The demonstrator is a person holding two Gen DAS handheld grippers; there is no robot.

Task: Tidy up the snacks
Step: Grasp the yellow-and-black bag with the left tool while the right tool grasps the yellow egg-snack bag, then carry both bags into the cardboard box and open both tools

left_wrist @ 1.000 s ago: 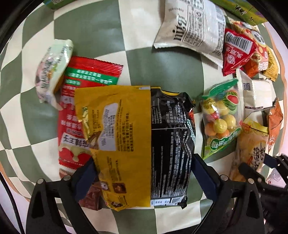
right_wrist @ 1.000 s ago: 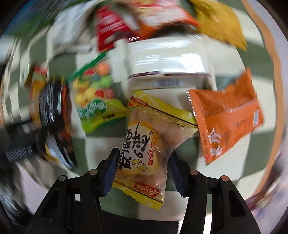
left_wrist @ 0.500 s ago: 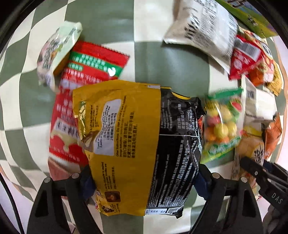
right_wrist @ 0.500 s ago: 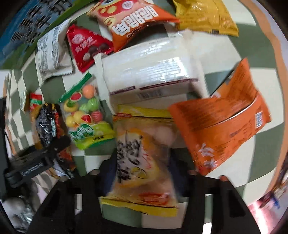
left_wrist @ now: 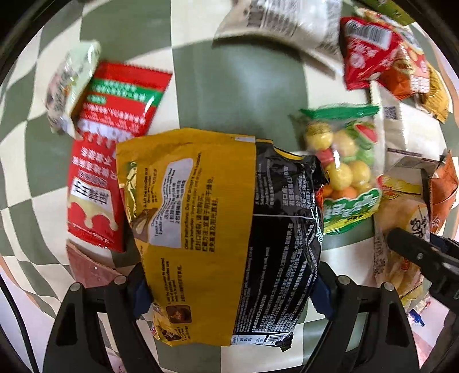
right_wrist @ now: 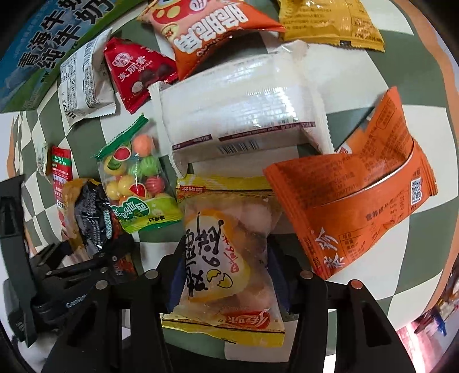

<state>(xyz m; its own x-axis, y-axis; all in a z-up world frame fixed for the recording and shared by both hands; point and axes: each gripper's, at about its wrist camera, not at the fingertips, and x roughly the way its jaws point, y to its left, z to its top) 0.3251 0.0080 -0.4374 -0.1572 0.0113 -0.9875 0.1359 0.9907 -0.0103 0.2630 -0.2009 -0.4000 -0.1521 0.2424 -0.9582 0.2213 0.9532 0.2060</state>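
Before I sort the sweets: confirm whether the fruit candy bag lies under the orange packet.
No, the fruit candy bag lies apart from the orange packet.

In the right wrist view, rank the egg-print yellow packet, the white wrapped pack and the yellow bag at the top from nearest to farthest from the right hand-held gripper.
1. Egg-print yellow packet: between the fingers of the right hand-held gripper.
2. White wrapped pack: just beyond it, centre.
3. Yellow bag: farthest, top right.

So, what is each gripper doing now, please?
Left gripper: shut on the yellow-black bag.
Right gripper: shut on the egg snack.
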